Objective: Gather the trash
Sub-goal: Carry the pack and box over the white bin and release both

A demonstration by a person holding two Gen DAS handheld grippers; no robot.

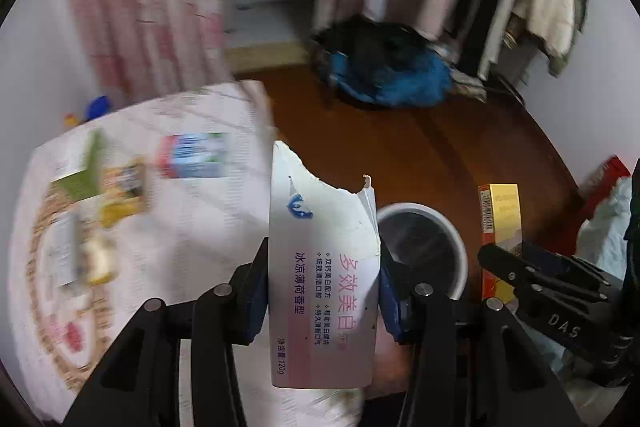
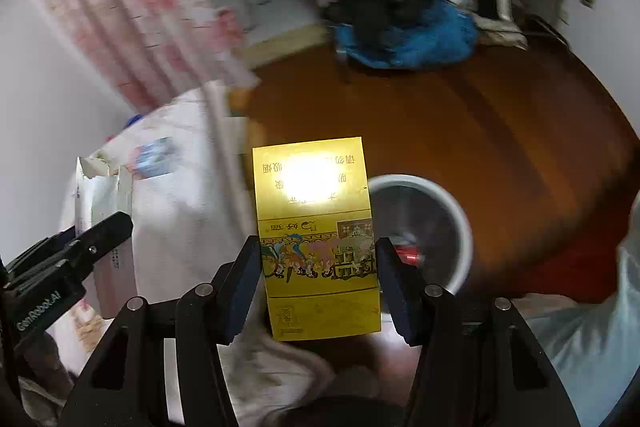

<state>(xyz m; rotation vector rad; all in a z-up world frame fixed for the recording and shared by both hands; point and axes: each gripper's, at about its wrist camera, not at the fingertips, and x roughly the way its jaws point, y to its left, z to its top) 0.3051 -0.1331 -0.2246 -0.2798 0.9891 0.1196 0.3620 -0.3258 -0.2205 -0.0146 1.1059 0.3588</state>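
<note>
Torn toothpaste box (image 1: 324, 267) is clamped in the left gripper (image 1: 322, 291), yellow cigarette box (image 2: 316, 239) in the right gripper (image 2: 318, 279), beside the bin (image 2: 420, 231).

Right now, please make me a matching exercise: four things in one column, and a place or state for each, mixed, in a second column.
Things:
1. torn white toothpaste box
2. yellow cigarette pack
3. white-rimmed bin
4. blue bundle

Places or states:
A. on the wooden floor, by the hanging clothes
B. held in the right gripper
C. open, on the floor below both grippers
D. held in the left gripper

Pairs: 1-D, 2-B, 3-C, 4-A
</note>
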